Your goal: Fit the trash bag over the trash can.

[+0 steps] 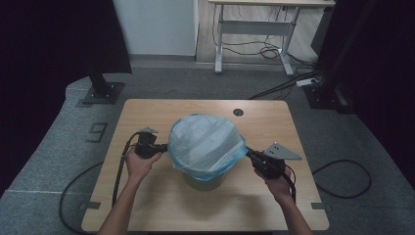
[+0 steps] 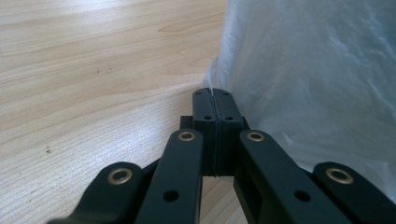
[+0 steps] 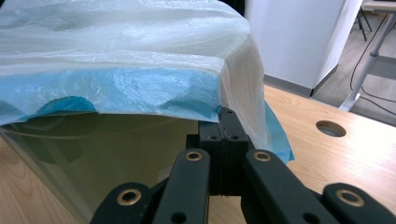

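Green bin (image 1: 205, 180) sits mid-table (image 1: 147, 205), bag (image 1: 205, 144) stretched over its rim. Left gripper (image 1: 161, 149) & right gripper (image 1: 248, 153) jaws both closed, pinching bag edges on opposite sides.

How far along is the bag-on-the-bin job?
Done: the bag already drapes over the bin's top. In hand: the left gripper and right gripper each pinch its edge at opposite sides. Left: drawing that edge farther down the wall and letting go.
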`<state>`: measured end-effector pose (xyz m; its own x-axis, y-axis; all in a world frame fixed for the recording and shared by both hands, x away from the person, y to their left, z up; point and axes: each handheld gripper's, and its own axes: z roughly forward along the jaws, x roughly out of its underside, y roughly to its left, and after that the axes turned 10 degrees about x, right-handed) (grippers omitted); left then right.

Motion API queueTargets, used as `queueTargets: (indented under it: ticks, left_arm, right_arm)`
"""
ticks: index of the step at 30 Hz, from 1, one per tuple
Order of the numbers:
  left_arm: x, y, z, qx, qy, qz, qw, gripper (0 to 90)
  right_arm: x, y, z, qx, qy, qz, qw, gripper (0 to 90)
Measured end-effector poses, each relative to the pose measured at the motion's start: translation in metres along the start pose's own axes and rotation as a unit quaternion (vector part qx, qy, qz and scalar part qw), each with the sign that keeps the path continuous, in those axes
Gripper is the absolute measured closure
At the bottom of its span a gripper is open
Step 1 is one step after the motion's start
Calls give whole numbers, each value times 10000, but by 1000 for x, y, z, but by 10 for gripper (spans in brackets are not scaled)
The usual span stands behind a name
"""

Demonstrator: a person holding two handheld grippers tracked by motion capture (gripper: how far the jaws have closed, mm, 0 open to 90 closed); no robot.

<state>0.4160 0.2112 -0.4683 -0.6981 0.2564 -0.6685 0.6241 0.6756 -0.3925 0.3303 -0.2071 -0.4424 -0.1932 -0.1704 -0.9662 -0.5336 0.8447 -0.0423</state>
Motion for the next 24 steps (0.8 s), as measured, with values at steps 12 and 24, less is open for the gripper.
queueTargets:
  ticks: [12, 24]
  left_arm:
    - [3, 0, -6, -20, 40, -13, 10000, 896]
    - [2, -5, 0, 23, 199, 20, 9998, 896]
  right_arm:
    - [36, 26, -11, -330, 468, -386, 9976, 890]
    - [72, 31, 3, -560, 1370, -378, 9883, 890]
